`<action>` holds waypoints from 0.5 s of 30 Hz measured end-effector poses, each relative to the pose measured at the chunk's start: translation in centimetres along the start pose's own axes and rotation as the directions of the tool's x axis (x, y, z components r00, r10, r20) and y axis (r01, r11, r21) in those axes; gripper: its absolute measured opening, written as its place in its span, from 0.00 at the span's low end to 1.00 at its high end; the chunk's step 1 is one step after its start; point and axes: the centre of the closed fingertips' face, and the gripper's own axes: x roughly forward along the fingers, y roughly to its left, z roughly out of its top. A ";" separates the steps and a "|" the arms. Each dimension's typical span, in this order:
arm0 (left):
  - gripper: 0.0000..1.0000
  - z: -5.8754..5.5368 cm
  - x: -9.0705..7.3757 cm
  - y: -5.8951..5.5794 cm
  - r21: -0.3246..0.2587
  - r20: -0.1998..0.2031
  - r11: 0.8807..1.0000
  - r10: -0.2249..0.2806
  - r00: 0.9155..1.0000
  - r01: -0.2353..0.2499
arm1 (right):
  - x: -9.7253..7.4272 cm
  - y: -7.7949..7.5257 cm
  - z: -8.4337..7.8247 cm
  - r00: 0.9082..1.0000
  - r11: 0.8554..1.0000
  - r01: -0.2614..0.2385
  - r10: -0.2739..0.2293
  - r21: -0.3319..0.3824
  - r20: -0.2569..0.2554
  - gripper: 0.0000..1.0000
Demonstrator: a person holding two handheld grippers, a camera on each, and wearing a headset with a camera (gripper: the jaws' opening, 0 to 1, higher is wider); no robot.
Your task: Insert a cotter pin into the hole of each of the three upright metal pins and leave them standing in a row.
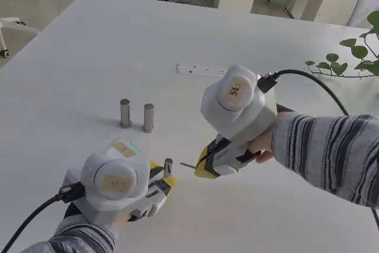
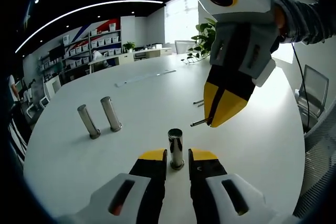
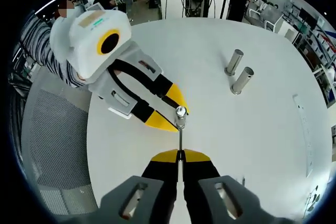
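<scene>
Two upright metal pins stand side by side on the white table. A third metal pin stands nearer me, and my left gripper is shut on its lower part. In the left gripper view this third pin rises between the yellow jaw tips of the left gripper. My right gripper is shut on a thin cotter pin, whose tip reaches the top of the held pin. In the head view the right gripper points left with the cotter pin.
A white power strip lies flat beyond the pins. Loose cotter pins lie on the table to the right. A leafy plant reaches over the table's right edge. Chairs and shelves stand around the room.
</scene>
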 end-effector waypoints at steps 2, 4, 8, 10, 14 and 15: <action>0.12 0.0 0.1 0.1 0.005 -0.002 1.000 0.001 1.000 -0.001 | 0.2 0.1 0.1 1.000 1.000 -0.006 0.006 0.003 0.001 0.00; 0.10 0.1 0.1 0.1 0.006 0.001 1.000 0.002 1.000 -0.002 | 0.3 0.0 0.2 1.000 1.000 0.001 -0.001 0.010 -0.002 0.00; 0.08 0.1 0.2 0.0 0.011 0.001 1.000 -0.001 1.000 0.001 | 0.3 -0.1 0.2 1.000 1.000 0.012 -0.011 0.016 -0.005 0.00; 0.07 0.0 0.2 0.0 0.018 -0.002 1.000 -0.002 1.000 0.002 | 0.3 -0.1 0.2 1.000 1.000 0.013 -0.013 0.023 -0.005 0.00; 0.06 0.1 0.2 0.0 0.018 0.000 1.000 -0.005 1.000 0.005 | 0.3 -0.1 0.2 1.000 1.000 0.014 -0.014 0.008 -0.015 0.00; 0.06 0.1 0.2 0.0 0.019 -0.001 1.000 -0.005 1.000 0.005 | 0.3 -0.1 0.2 1.000 1.000 0.012 -0.012 0.009 -0.016 0.00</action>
